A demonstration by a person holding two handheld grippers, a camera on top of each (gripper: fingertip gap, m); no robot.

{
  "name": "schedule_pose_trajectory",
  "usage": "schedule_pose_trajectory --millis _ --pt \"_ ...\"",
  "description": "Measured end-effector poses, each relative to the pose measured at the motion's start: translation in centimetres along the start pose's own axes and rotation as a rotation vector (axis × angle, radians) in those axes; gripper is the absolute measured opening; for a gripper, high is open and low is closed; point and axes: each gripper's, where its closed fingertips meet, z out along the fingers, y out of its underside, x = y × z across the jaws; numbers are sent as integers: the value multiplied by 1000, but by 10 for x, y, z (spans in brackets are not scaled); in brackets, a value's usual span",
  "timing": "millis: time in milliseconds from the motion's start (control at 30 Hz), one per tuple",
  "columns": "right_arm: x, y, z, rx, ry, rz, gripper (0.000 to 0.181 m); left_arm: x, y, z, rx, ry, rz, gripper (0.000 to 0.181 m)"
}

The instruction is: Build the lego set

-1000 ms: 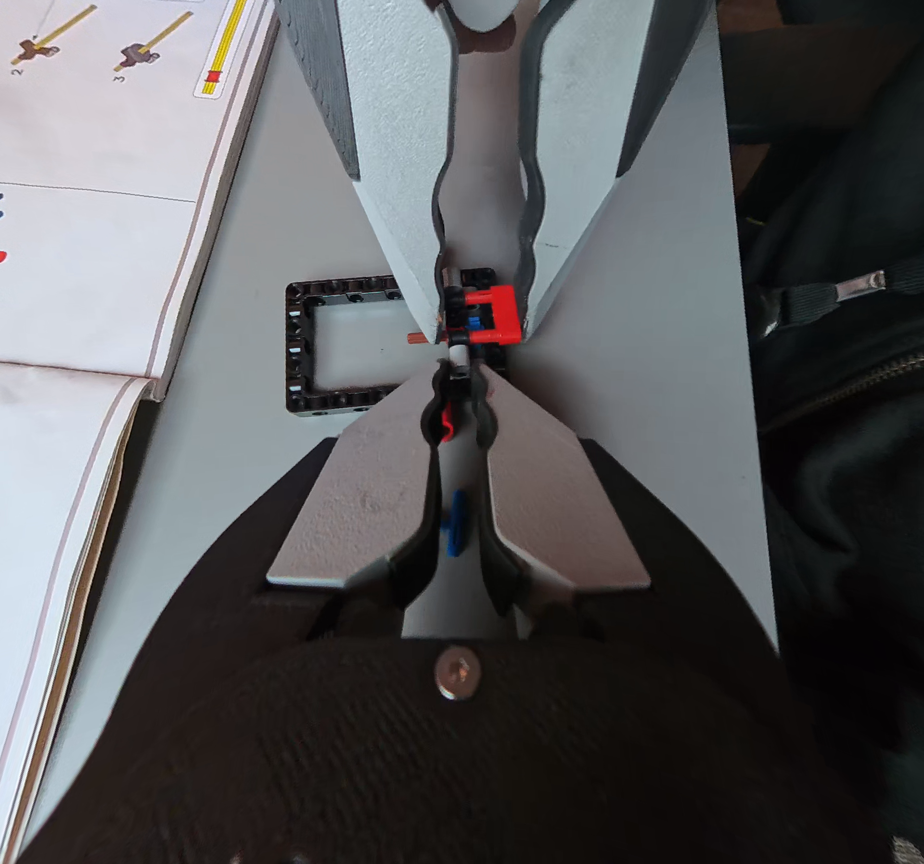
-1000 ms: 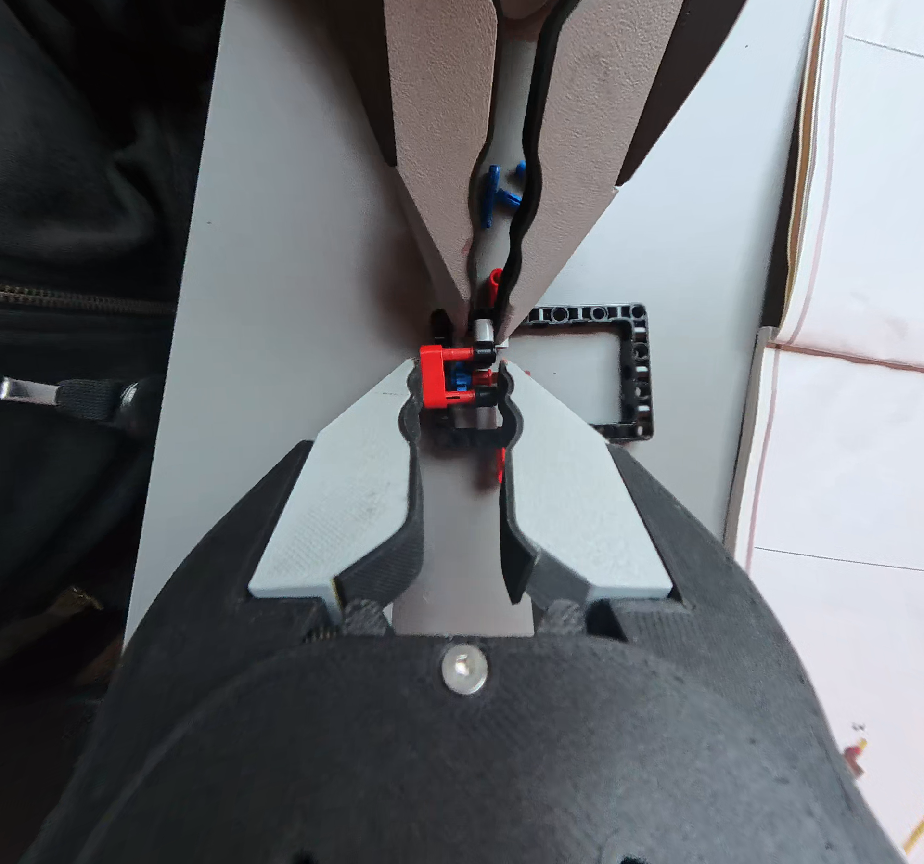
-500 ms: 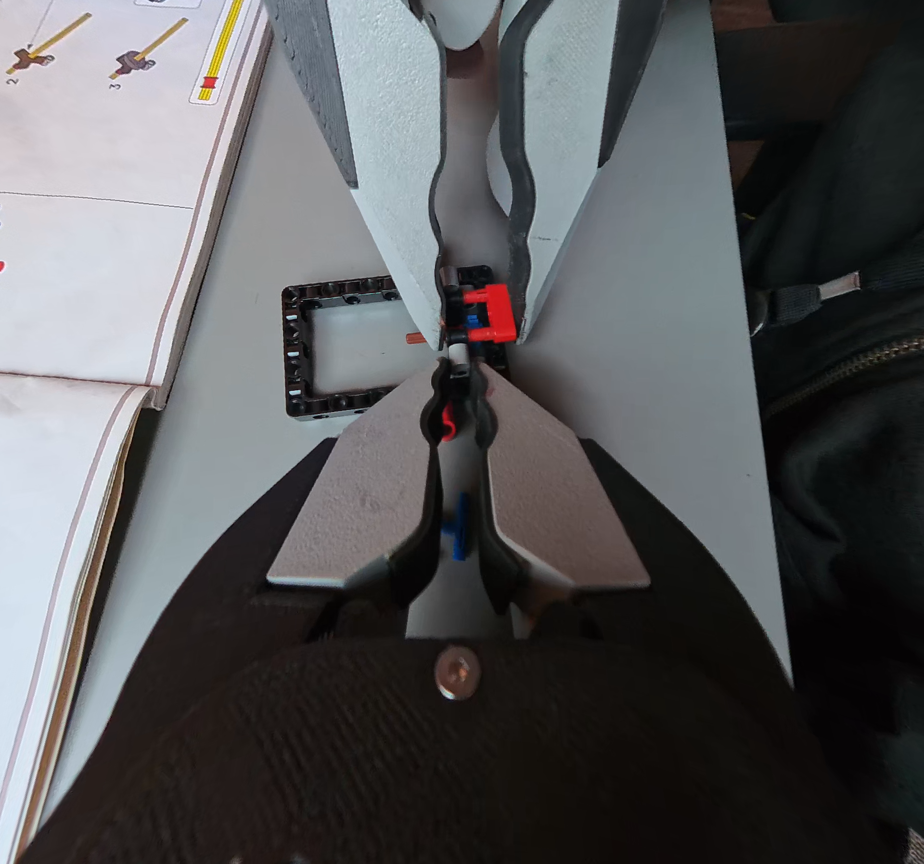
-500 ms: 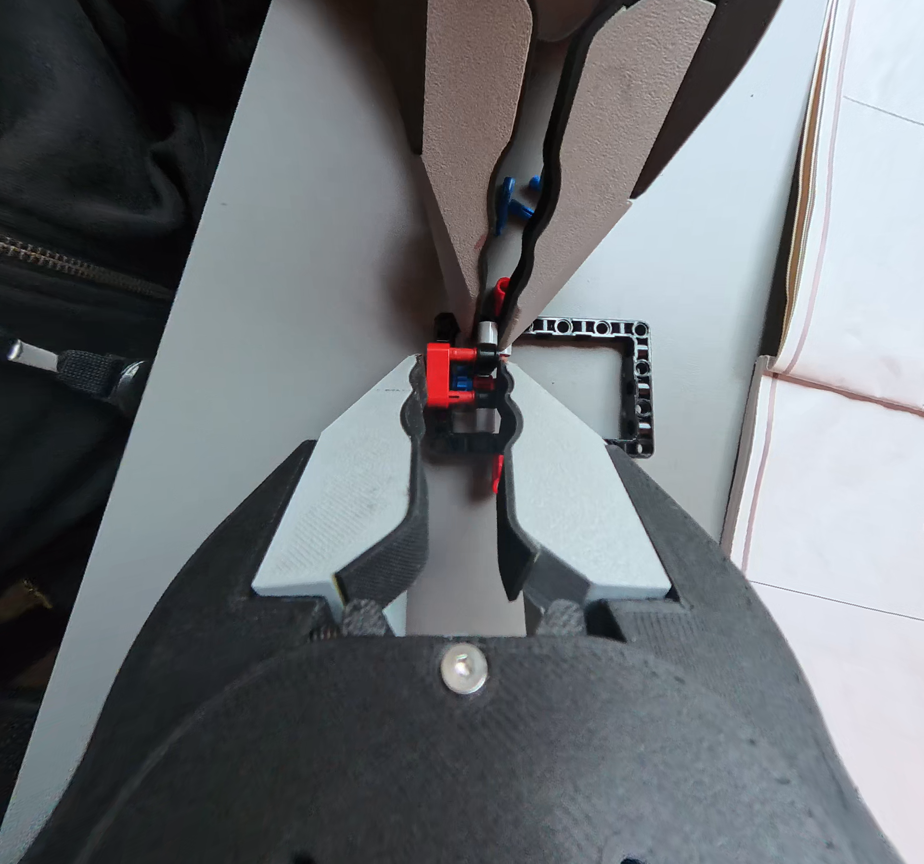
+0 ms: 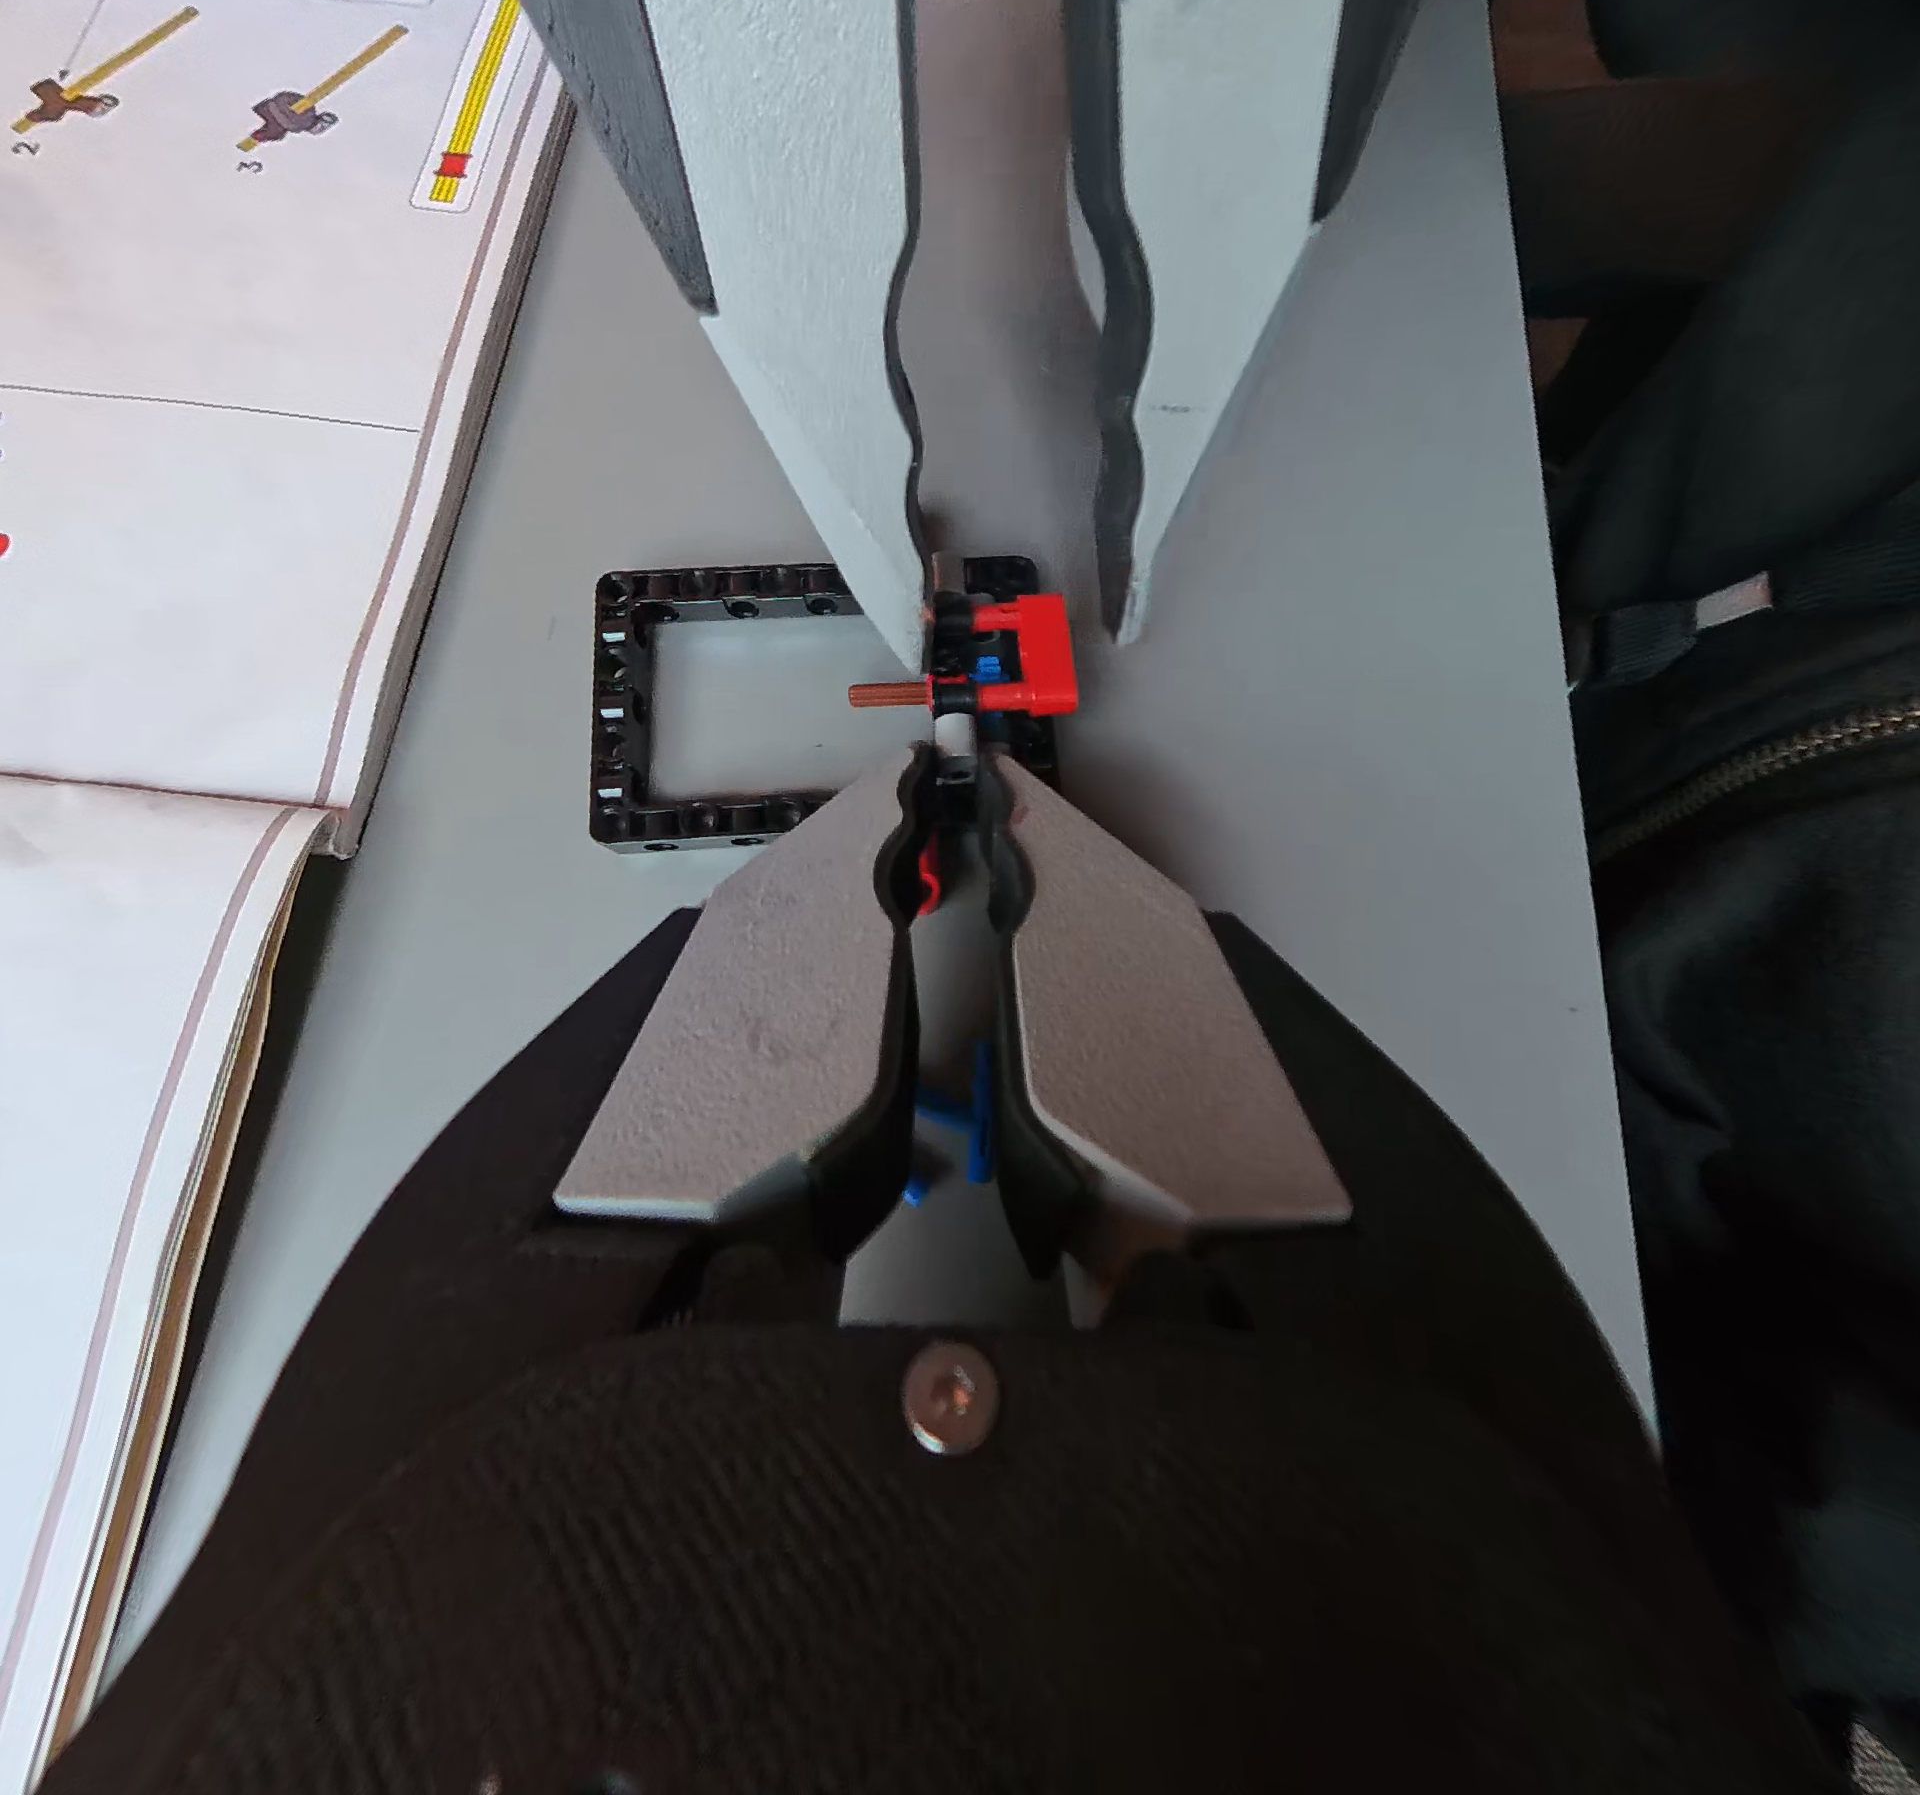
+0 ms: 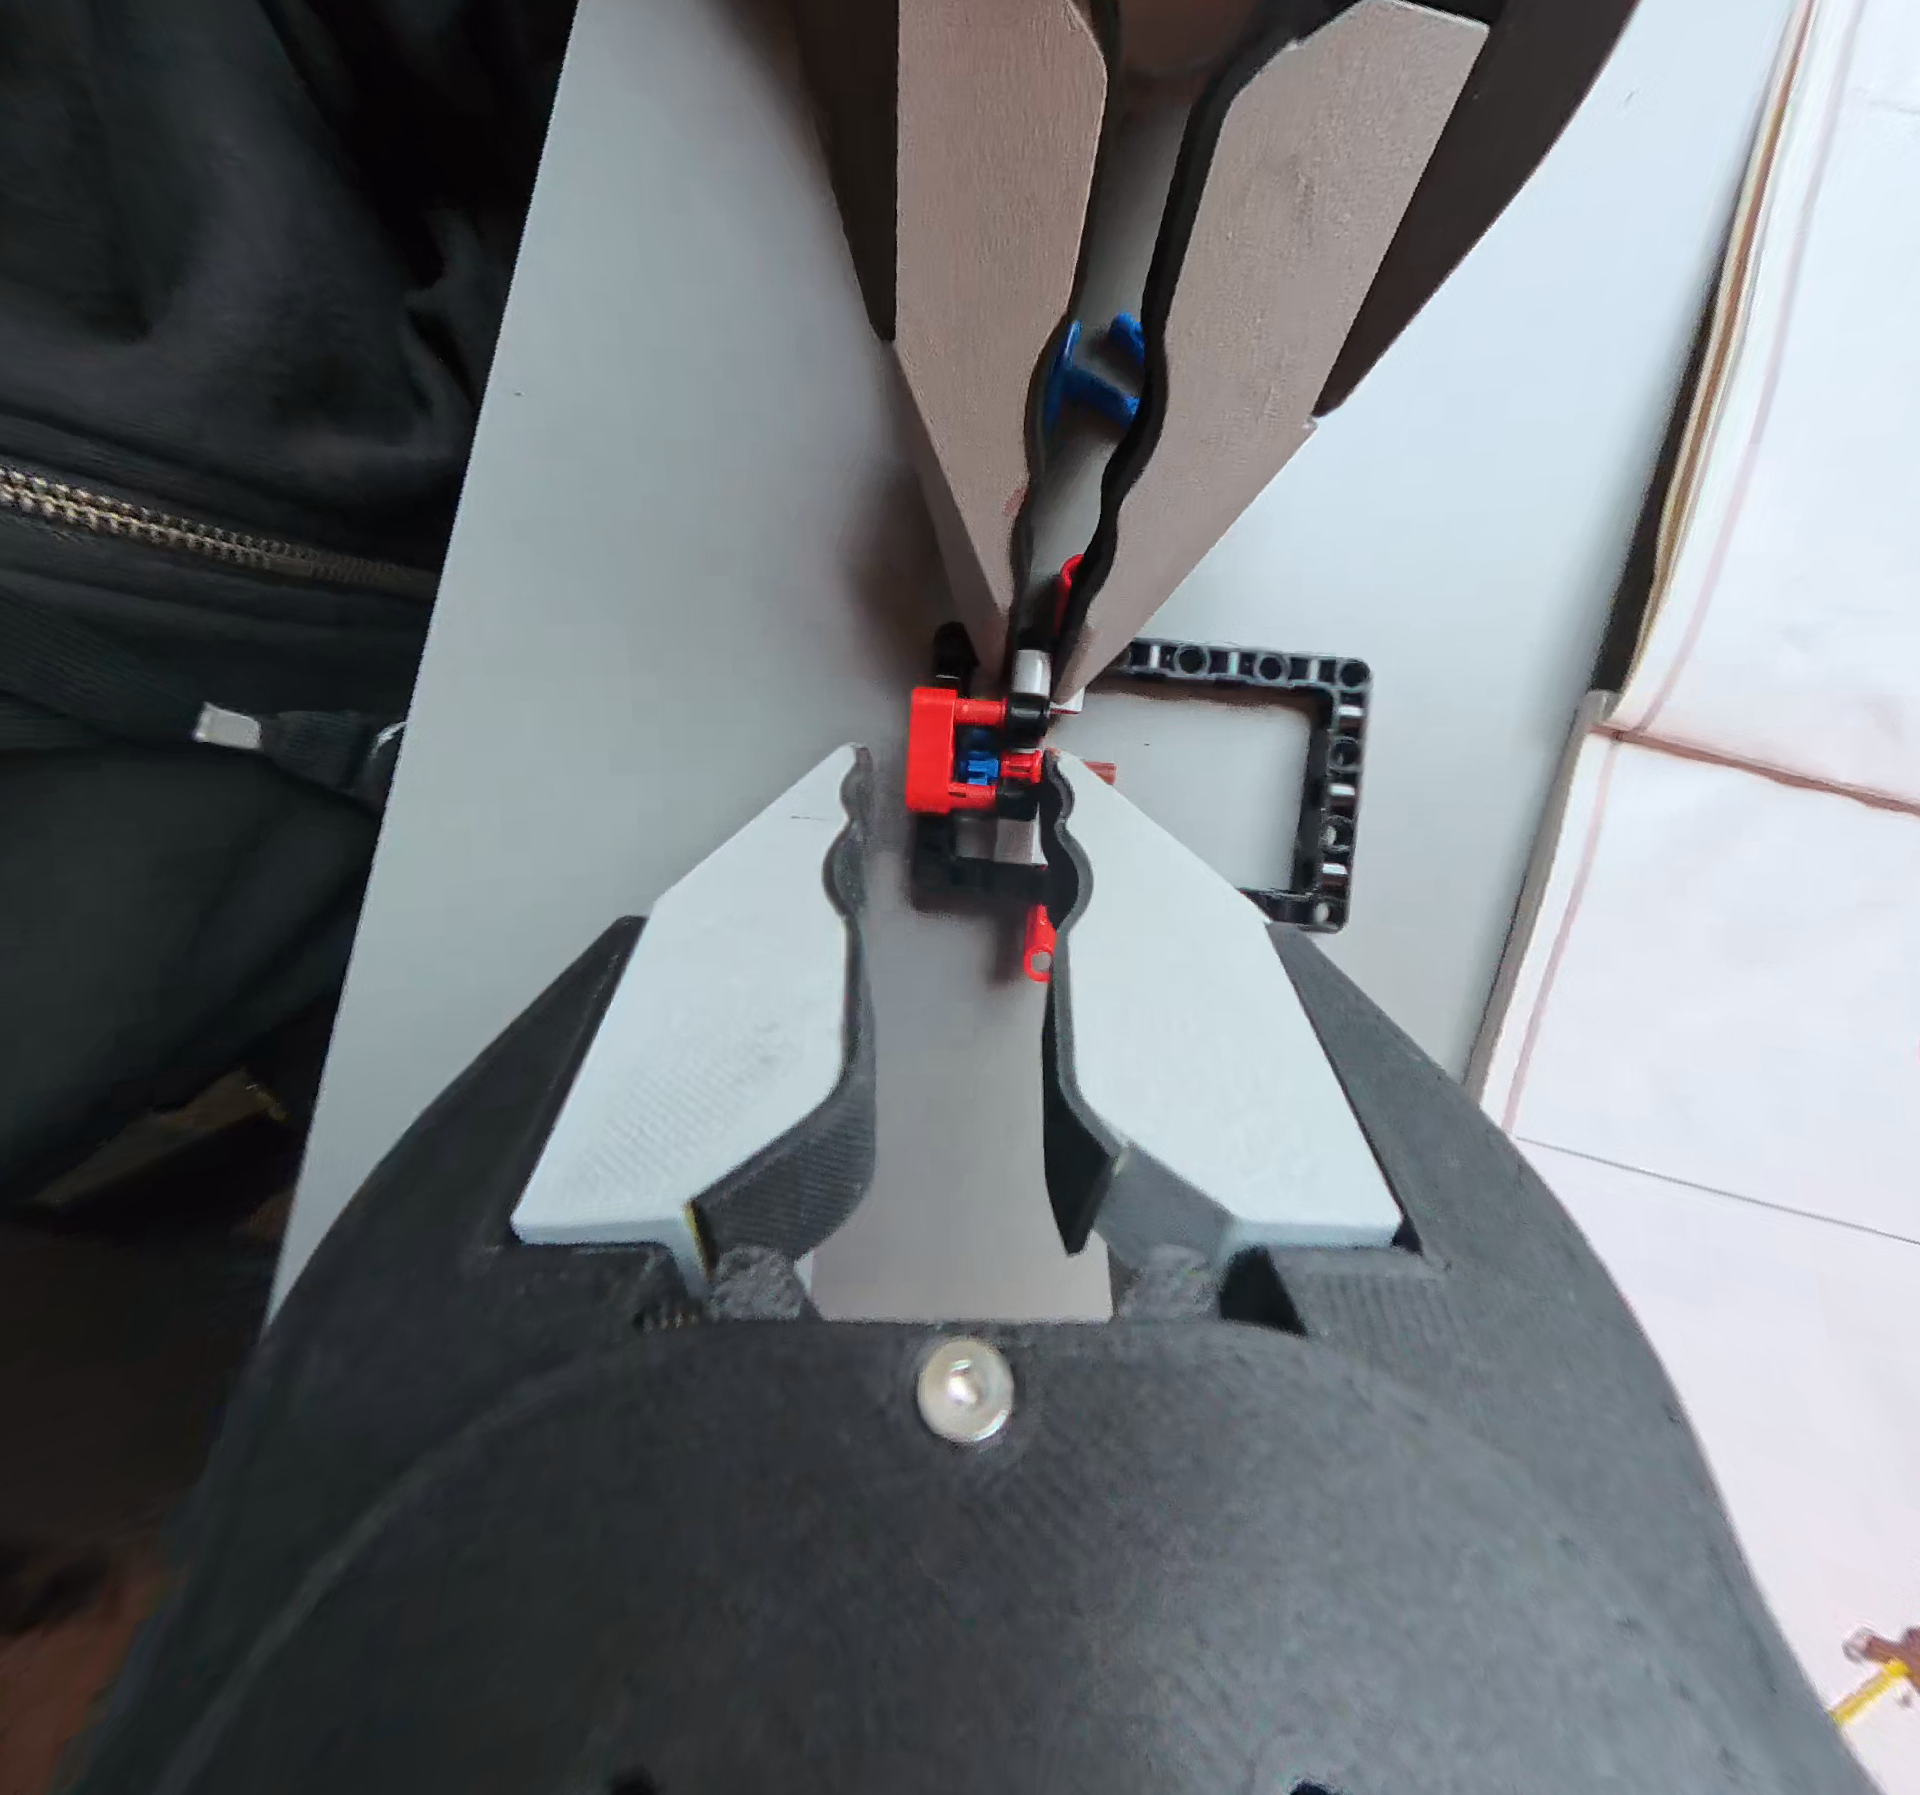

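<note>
A small Lego assembly (image 5: 1023,656) with a red bracket, black and blue pins, a white bush and a brown axle sits over the corner of a black rectangular frame (image 5: 623,706). My left gripper (image 5: 954,779) is shut on the assembly's black and white end. My right gripper (image 5: 1018,628) comes from the opposite side and is open, its fingers either side of the red bracket. In the right wrist view the right gripper (image 6: 956,763) straddles the red bracket (image 6: 935,753). One finger stands clear of the bracket and the other is close against the assembly. The left gripper (image 6: 1039,665) pinches the assembly from the far side.
The parts lie on a narrow grey board (image 5: 1299,810). Loose blue pins (image 5: 971,1111) lie under the left gripper, and a small red pin (image 6: 1037,945) lies by the right gripper's finger. An open instruction booklet (image 5: 208,395) borders one side. A black bag with a zip (image 5: 1766,810) borders the other. My left and right fingertips are right by each other.
My right gripper has opened and let go of the red bracket. The left gripper stays shut on the assembly, and the brown axle shows more clearly.
</note>
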Motion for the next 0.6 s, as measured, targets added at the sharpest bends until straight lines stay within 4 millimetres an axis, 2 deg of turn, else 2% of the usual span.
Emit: schedule_pose_trajectory --millis 67,167,300,500,600 --pt "4 3 3 -60 16 17 23 -1 0 0 -5 -13 7 6" --pt "4 4 3 -118 1 21 23 0 0 0 -17 -32 34 6" --pt "0 5 5 -176 -87 76 24 3 0 0 -17 -9 16 6" --pt "-4 6 5 -224 -82 -5 23 7 0 1 -12 -9 44 6" --pt "-1 5 5 -219 -58 -16 23 3 1 -1 -12 -21 19 6"
